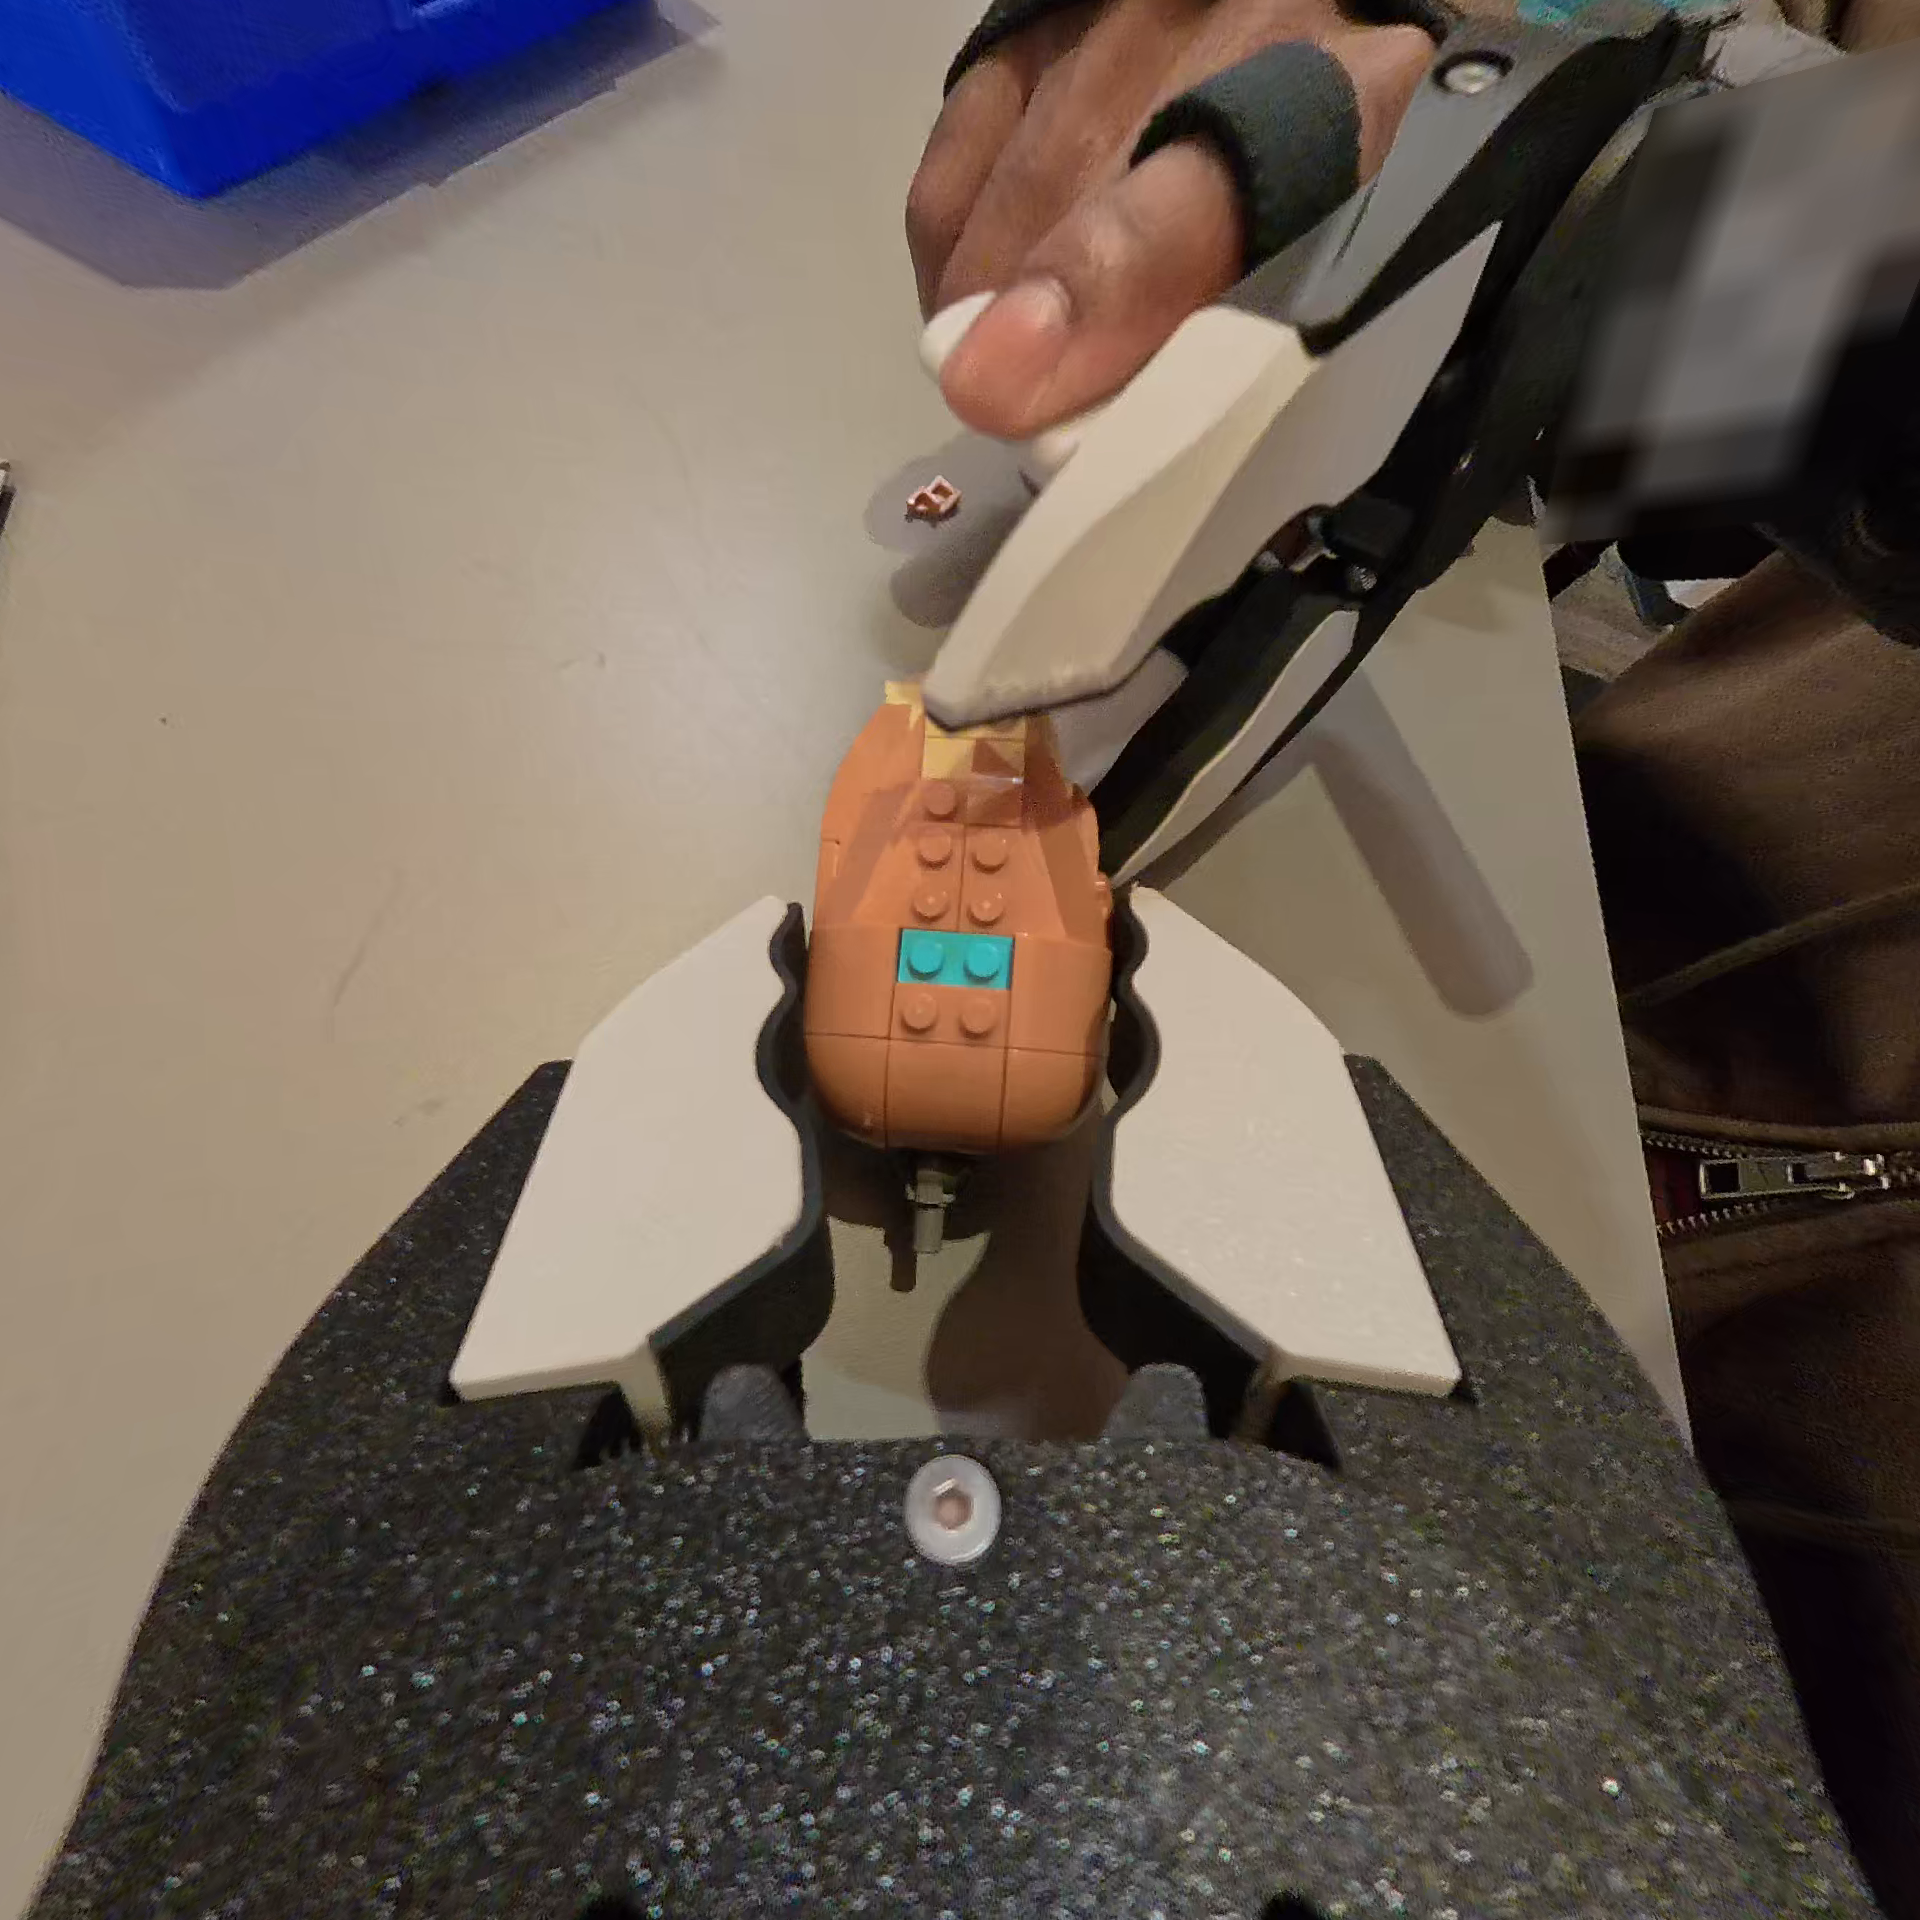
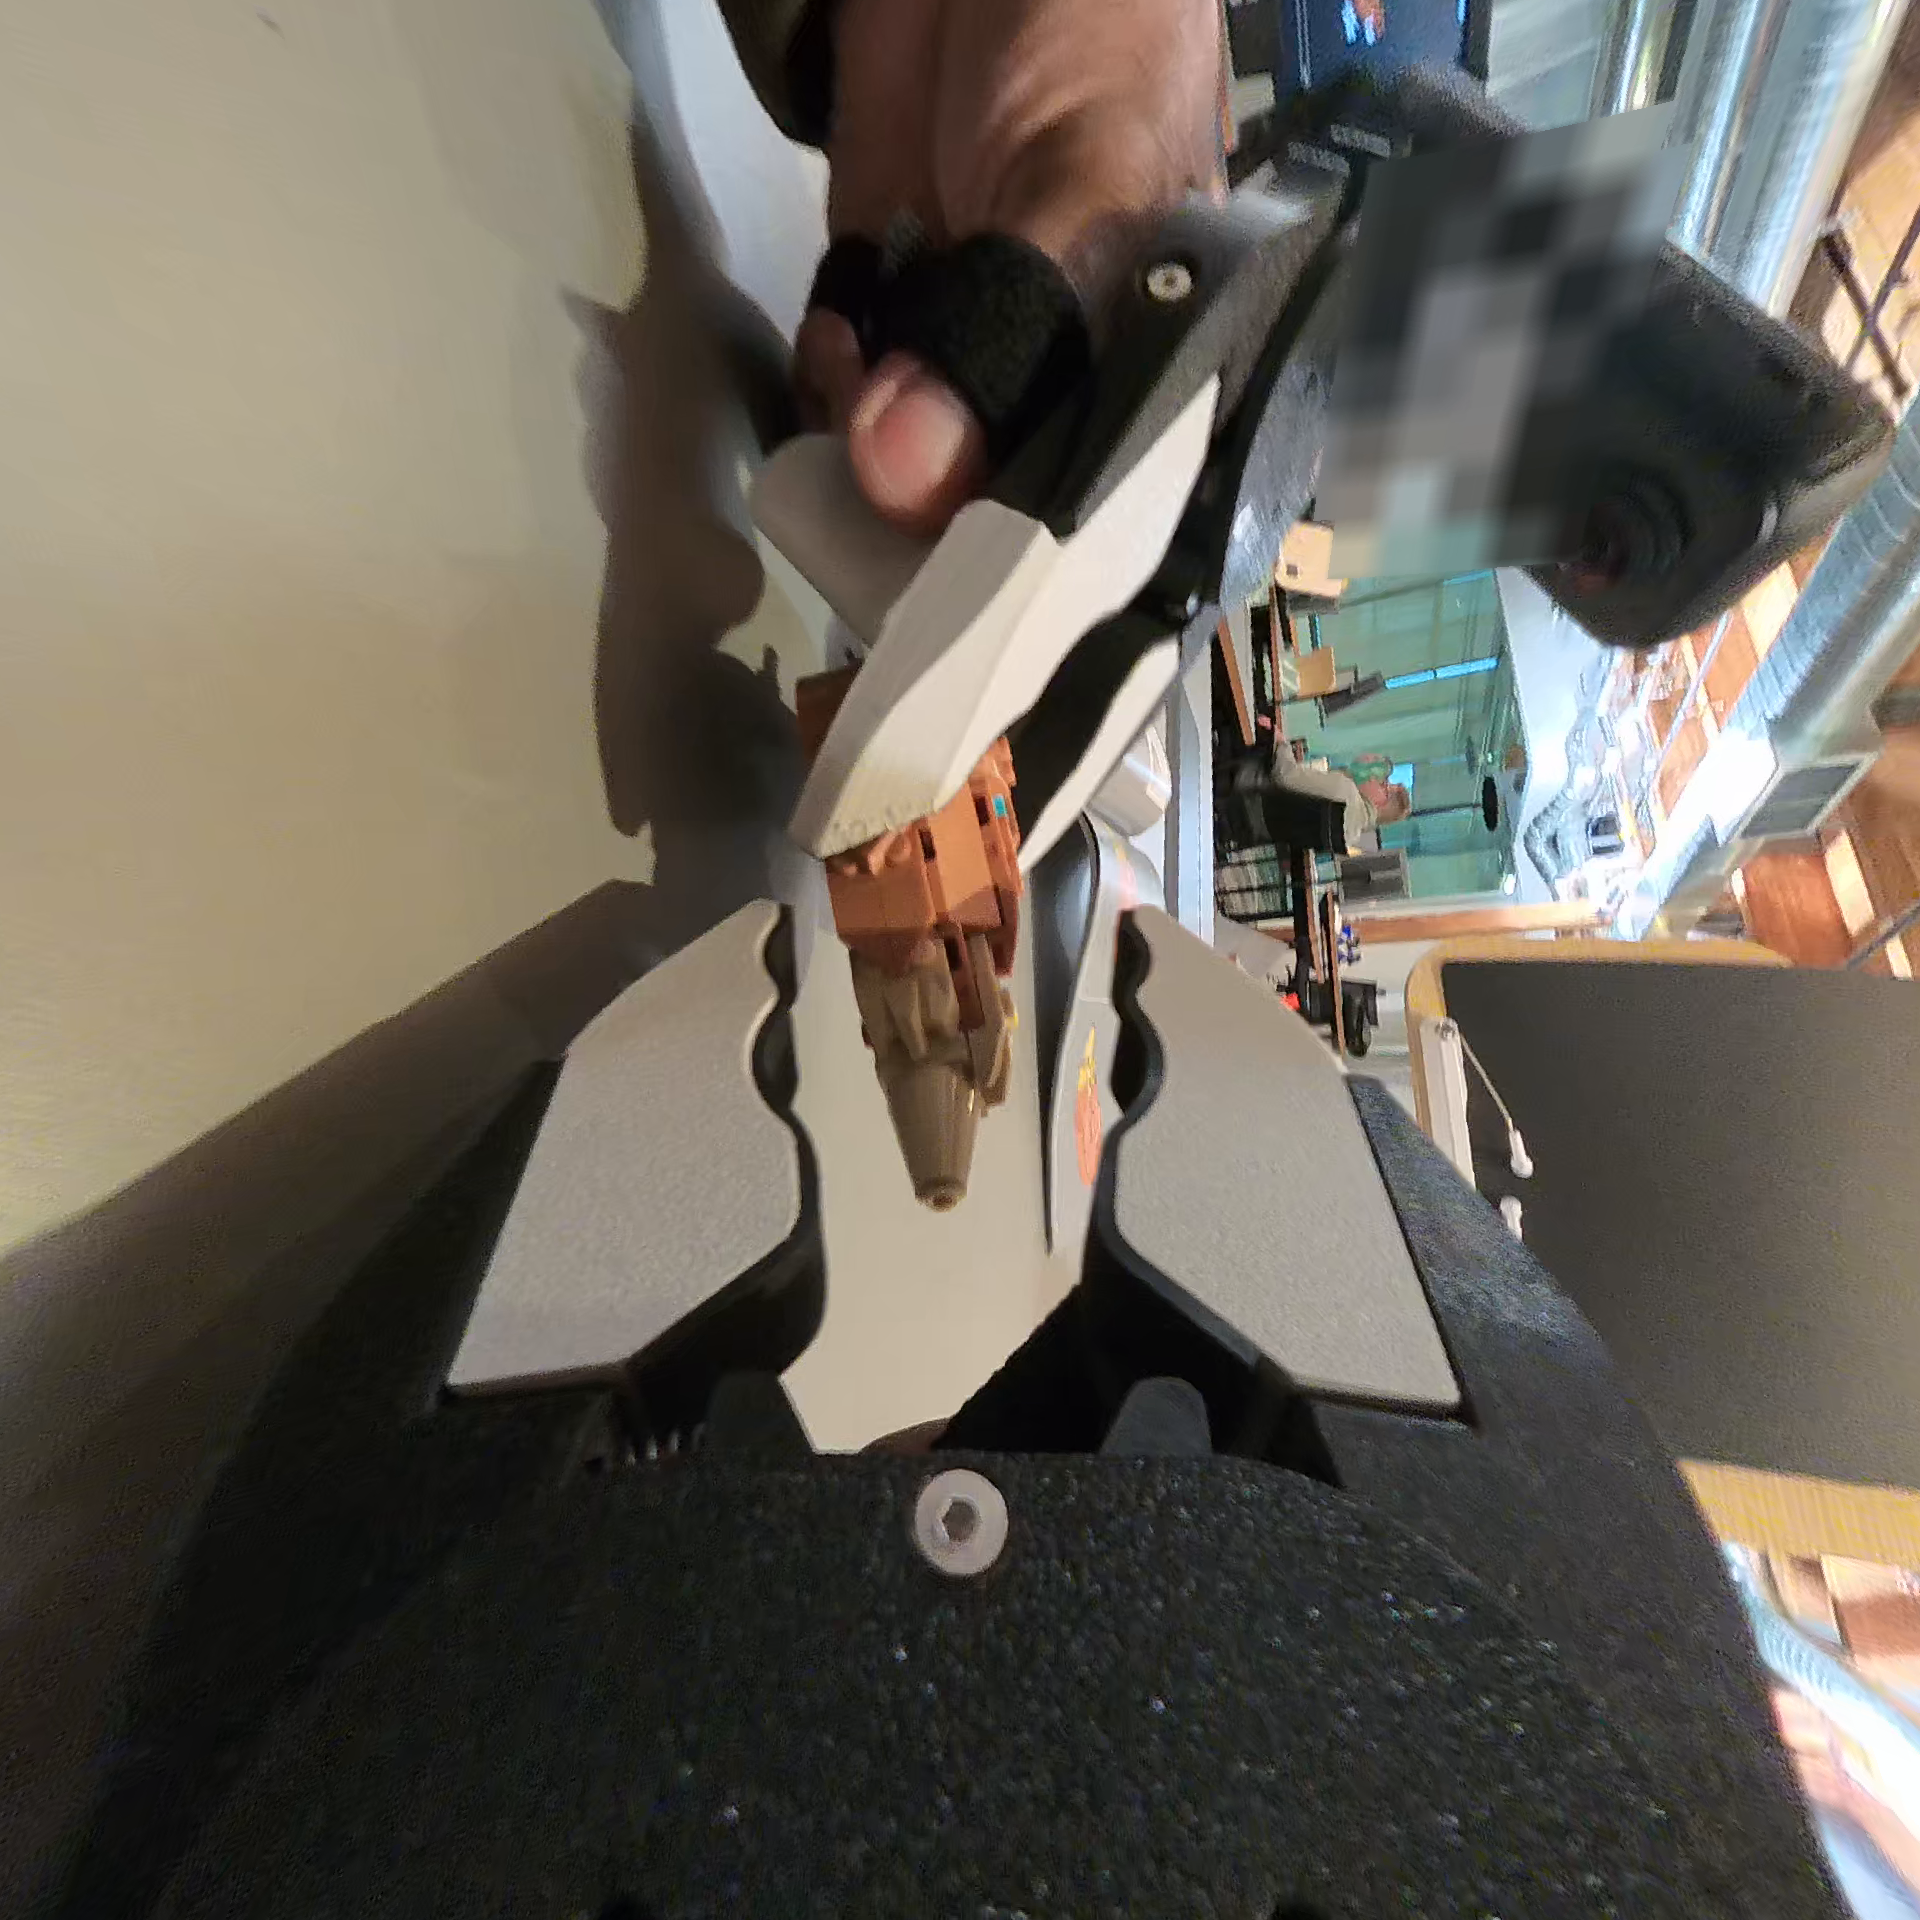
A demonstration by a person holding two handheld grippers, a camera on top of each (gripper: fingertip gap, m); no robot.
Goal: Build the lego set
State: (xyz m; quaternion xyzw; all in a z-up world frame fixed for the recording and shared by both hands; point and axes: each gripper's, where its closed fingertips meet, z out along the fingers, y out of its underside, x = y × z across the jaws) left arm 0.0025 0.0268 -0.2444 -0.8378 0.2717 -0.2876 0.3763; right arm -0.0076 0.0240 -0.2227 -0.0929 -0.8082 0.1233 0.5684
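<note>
Both tongs meet on the model: my left gripper [image 1: 951, 997] is closed snugly on the brown lego build [image 1: 951, 966], its wavy black-lined pads pressing the rounded rear block from either side, clear of the table [image 1: 312, 727]. My right gripper [image 2: 951, 997] stands well apart at the jaws, gripping nothing; the build's tan tapered tip [image 2: 940, 1132] pokes into the gap between its fingers without touching either one that I can see. Seen from the left wrist, the right gripper's upper fingertip [image 1: 1029, 686] sits on or just at the tan far end of the build; contact I cannot confirm. Build itself: smooth curved brown shells, a studded strip along the top, one teal two-stud plate [image 1: 954, 956] set into it, and a grey pin [image 1: 925, 1205] underneath. Gripper fingers are matte pale grey wedges; the bodies are coarse, speckled black plastic with a pale screw at centre. A hand [image 1: 1081, 239] with a black fabric loop over one finger works the right gripper. One small brown loose piece [image 1: 932, 500] lies on the beige tabletop beyond the build. Blue bin [image 1: 260, 73] at the far left corner. Brown zipped jacket [image 1: 1766, 1143] at the right edge.
</note>
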